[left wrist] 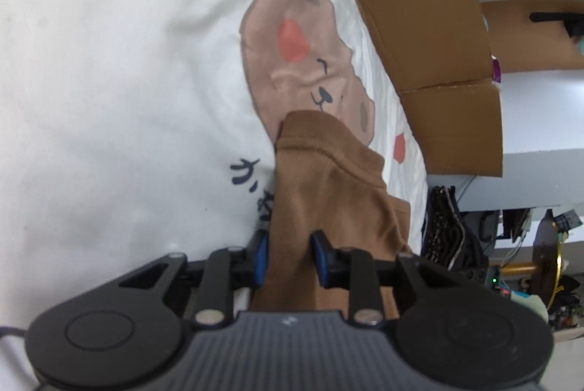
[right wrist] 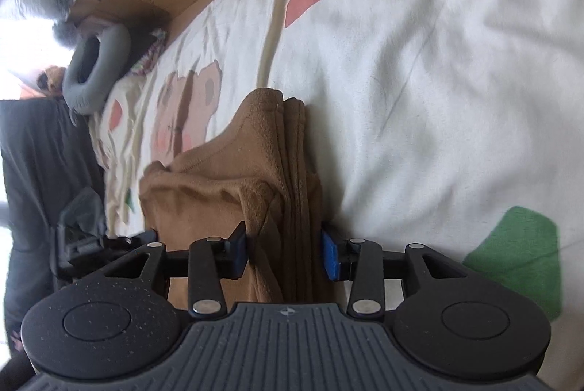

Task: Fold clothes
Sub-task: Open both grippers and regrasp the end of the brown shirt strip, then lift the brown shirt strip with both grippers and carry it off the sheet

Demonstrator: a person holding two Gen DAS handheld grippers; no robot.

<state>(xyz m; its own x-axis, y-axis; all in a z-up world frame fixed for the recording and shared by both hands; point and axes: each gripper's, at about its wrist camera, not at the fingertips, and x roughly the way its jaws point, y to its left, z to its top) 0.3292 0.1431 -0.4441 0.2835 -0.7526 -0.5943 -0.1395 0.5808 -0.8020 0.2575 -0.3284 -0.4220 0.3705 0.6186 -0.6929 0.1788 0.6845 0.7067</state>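
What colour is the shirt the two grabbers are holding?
Brown. The shirt shows best in the right wrist view.

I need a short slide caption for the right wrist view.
Right gripper holds a folded brown garment above a cream bear-print sheet.

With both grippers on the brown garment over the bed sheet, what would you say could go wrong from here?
1. The right gripper straddles a thick stack of folds in the brown garment; inner layers may slip out and undo the fold.
2. The left gripper has only a narrow bunch of cloth between its pads; it could pull free.
3. The bed sheet lies right beneath and might be pinched too.
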